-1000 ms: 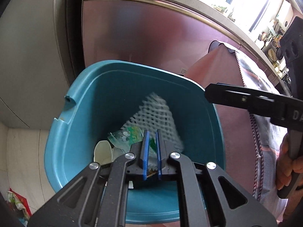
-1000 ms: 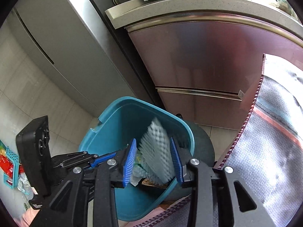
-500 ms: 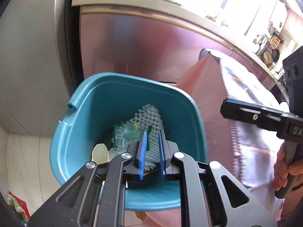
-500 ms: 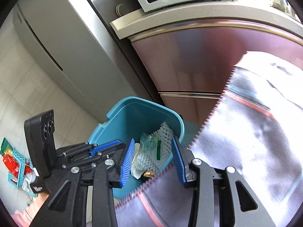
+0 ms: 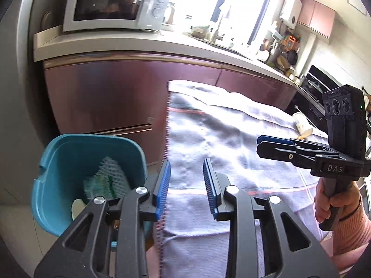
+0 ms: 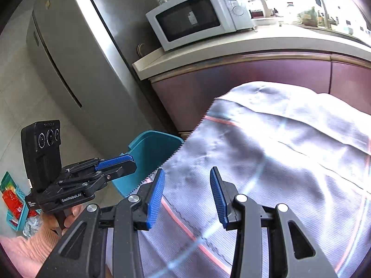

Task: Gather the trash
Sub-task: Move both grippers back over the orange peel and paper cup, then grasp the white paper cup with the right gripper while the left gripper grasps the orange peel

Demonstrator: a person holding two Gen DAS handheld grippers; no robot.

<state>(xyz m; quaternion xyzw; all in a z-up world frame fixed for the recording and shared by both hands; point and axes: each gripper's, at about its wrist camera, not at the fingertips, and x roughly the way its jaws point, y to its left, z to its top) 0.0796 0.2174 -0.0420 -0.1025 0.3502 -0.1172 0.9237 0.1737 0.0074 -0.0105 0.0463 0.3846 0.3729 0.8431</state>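
Observation:
A teal trash bin (image 5: 60, 159) stands on the floor left of the table; it also shows in the right wrist view (image 6: 148, 150). Inside lie a white foam net (image 5: 111, 173), a green wrapper (image 5: 102, 183) and a pale scrap. My left gripper (image 5: 186, 185) is open and empty above the table's left edge, beside the bin. My right gripper (image 6: 187, 197) is open and empty over the grey tablecloth (image 6: 278, 162). A tipped paper cup (image 5: 301, 125) lies on the cloth at the far right.
Maroon cabinets (image 5: 104, 97) with a counter and white microwave (image 6: 199, 18) stand behind the bin. A steel fridge (image 6: 76, 53) is at left. A teal basket with red packets (image 6: 14, 199) sits on the floor.
Both grippers have risen away from the bin and now point over the table. The left gripper's jaws have gone from nearly shut to open. The foam net lies in the bin.

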